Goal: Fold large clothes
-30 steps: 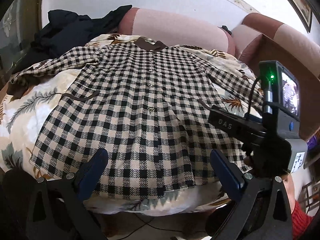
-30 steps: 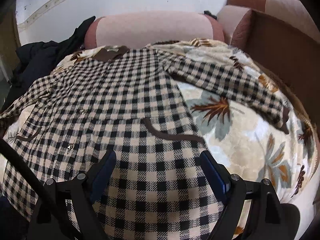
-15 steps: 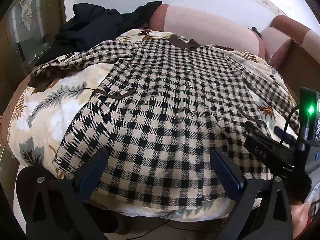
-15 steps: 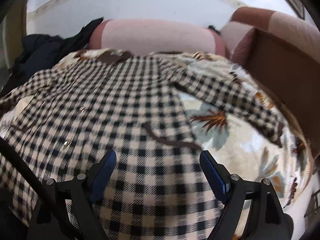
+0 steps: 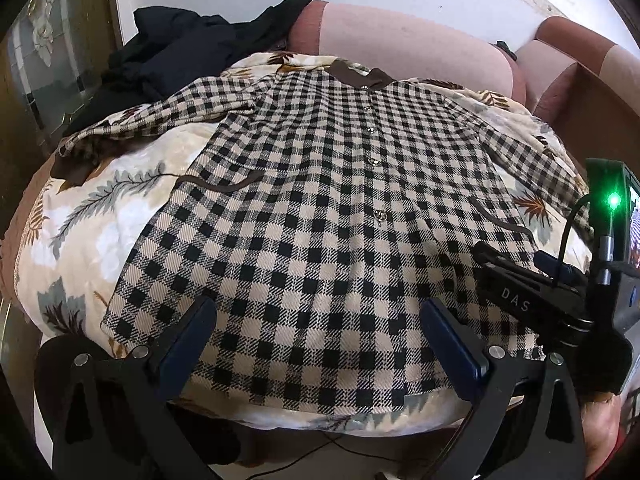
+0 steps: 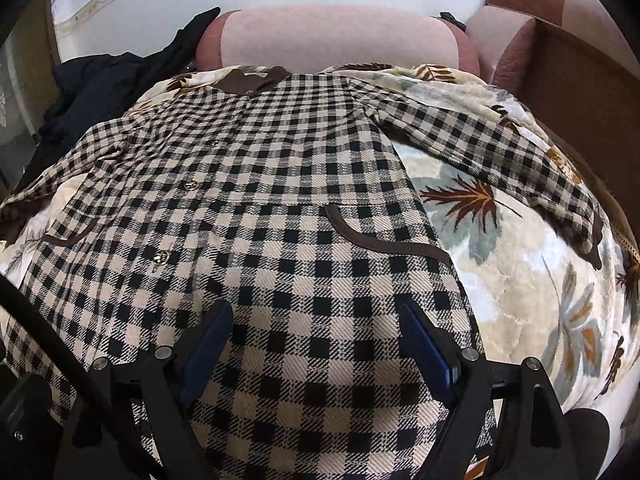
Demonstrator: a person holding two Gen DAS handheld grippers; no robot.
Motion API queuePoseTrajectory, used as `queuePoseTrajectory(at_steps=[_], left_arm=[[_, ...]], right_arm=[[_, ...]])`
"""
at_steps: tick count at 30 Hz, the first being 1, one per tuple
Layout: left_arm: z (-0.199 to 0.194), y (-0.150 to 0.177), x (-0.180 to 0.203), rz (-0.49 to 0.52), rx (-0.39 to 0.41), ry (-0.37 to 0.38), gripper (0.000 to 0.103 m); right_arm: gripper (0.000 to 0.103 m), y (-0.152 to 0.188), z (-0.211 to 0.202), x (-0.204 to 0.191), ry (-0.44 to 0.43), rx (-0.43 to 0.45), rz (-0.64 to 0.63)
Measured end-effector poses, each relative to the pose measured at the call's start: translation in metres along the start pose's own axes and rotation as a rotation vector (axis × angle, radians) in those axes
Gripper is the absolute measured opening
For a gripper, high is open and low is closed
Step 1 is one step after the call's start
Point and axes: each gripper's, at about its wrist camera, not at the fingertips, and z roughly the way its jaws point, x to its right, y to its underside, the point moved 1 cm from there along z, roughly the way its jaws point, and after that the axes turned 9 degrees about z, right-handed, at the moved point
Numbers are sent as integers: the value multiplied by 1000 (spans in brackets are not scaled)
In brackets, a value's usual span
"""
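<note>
Left hand-held gripper (image 5: 318,330): jaws spread, empty, over hem | Right hand-held gripper (image 6: 316,336): spread, empty, seemingly just above cloth | Black-and-beige checked button-front coat (image 5: 328,208): flat, sleeves out, on leaf-print blanket (image 5: 100,216) over pink sofa (image 5: 400,52)

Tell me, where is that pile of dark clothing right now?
The dark clothing is heaped at the far left in both views, behind the checked coat, against the pink sofa back and beyond the leaf-print blanket.
</note>
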Motion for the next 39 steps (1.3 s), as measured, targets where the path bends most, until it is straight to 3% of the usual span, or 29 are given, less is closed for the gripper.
queuePoseTrajectory(at_steps=[16, 39], left_arm=[[19, 9, -7, -33, -84, 12, 102], [29, 12, -12, -58, -125, 18, 102]], right_arm=[[89, 8, 8, -2, 23, -28, -7], [89, 14, 13, -9, 32, -52, -44]])
